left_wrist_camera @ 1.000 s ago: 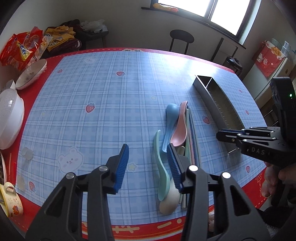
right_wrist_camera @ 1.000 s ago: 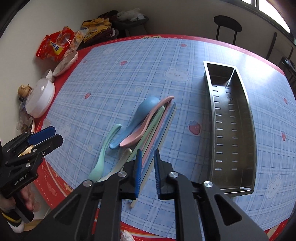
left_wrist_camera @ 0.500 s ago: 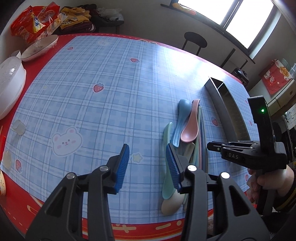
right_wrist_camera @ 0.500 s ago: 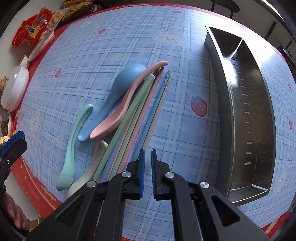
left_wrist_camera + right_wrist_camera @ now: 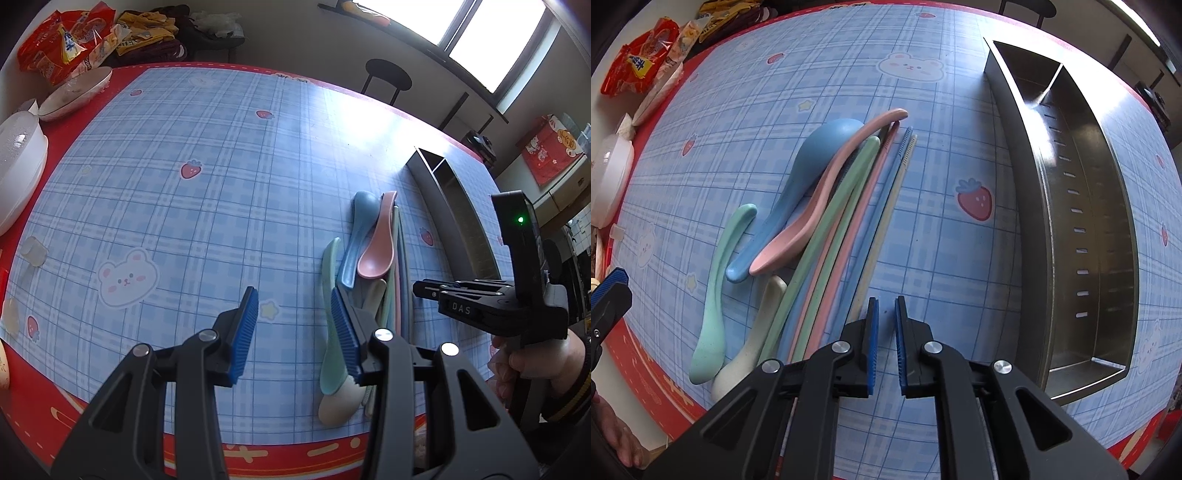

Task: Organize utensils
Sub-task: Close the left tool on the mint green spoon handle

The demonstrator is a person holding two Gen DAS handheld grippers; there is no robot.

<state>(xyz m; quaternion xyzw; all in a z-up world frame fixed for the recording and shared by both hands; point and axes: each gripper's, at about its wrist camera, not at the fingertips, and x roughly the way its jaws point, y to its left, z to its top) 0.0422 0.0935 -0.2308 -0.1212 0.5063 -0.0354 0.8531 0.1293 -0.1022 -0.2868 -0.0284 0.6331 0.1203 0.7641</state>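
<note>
Spoons [image 5: 798,206] and chopsticks [image 5: 882,221] lie bunched on the tablecloth [image 5: 184,221], left of the metal tray [image 5: 1078,221]; right gripper [image 5: 884,317], jaws nearly together and empty, hangs beside them; left gripper [image 5: 291,325] apart, empty; bowls [image 5: 74,92] far off

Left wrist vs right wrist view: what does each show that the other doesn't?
Left wrist only: the window, the stool, the right gripper from the side, nothing between its jaws.

Right wrist only: the steel tray interior, empty, with slots and a divider; the chopsticks full length.

Both: the spoon pile with the pink spoon on the blue spoon, snack bags, plaid tablecloth.
</note>
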